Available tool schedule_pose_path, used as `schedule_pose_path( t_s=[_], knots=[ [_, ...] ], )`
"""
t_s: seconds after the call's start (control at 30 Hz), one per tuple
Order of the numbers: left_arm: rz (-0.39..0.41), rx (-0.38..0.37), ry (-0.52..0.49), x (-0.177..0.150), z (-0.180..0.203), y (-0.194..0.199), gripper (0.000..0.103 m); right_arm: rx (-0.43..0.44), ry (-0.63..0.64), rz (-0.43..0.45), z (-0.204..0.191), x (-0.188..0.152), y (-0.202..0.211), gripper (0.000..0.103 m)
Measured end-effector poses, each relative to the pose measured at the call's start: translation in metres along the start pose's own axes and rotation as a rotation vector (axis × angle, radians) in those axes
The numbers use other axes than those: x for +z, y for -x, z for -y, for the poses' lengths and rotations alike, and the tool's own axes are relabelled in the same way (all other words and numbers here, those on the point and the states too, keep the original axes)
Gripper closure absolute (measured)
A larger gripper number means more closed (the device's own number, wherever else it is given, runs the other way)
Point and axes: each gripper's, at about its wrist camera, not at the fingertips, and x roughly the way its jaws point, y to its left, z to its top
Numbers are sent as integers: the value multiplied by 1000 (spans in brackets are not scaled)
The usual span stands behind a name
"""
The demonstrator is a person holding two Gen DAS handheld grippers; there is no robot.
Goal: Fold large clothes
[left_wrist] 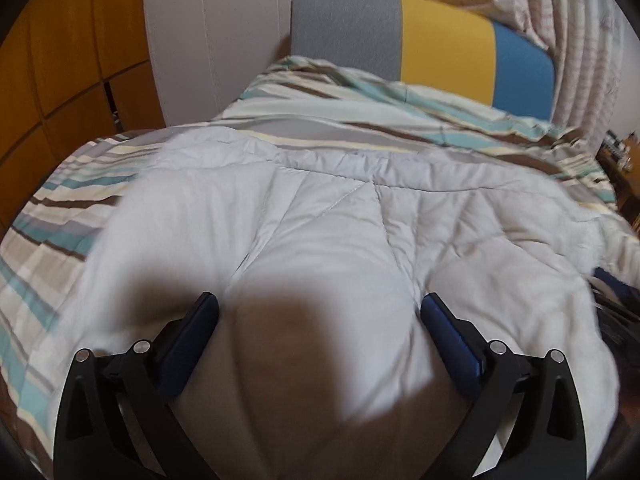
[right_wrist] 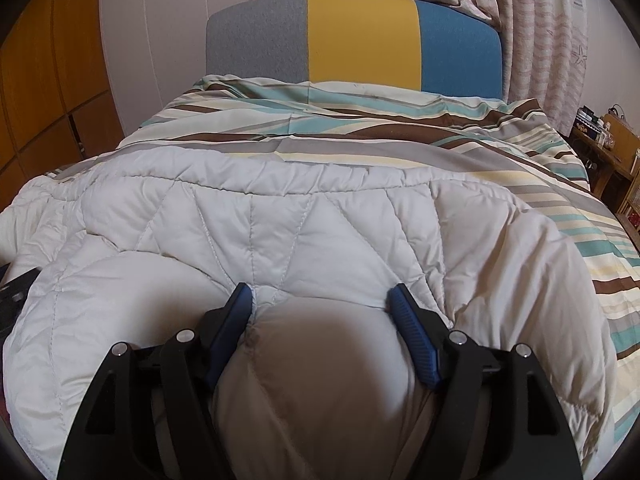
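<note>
We see a white quilted comforter [right_wrist: 280, 236] bunched up on the bed [right_wrist: 600, 240], covering its near end from side to side, with its stitched hem running across the bed toward the headboard [right_wrist: 360, 36]. Beyond that hem, the striped bedspread [right_wrist: 360, 128] lies bare up to the headboard, which has grey, yellow and blue panels.

Our left gripper [left_wrist: 319, 308] hangs over the puffy near part of the comforter [left_wrist: 320, 220]. Its jaws are spread wide, and a swell of white fabric rises between them; the blue pads stand beside the fabric, and we cannot tell whether they touch it.

Our right gripper [right_wrist: 320, 300] is lower in the fabric. Its jaws stand partly apart with a thick fold of comforter bulging between them, and both blue pads press against the fabric at a stitched seam.

A wooden wardrobe [right_wrist: 40, 80] stands off the bed's left side, and patterned curtains [right_wrist: 540, 40] hang behind the headboard at right.
</note>
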Motion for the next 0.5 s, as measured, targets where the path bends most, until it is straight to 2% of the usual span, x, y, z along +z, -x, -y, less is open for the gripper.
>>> schedule_pose_path(
  t_s=[0.1, 0.37, 0.5],
  knots=[
    [57, -10, 28, -15, -12, 30, 3, -5, 1, -10, -1, 0, 6, 29],
    [90, 16, 47, -42, -36, 64, 3, -21, -4, 5, -3, -11, 35, 27],
    [119, 11, 87, -51, -50, 83, 3, -19, 9, 15, -8, -20, 52, 24]
  ],
)
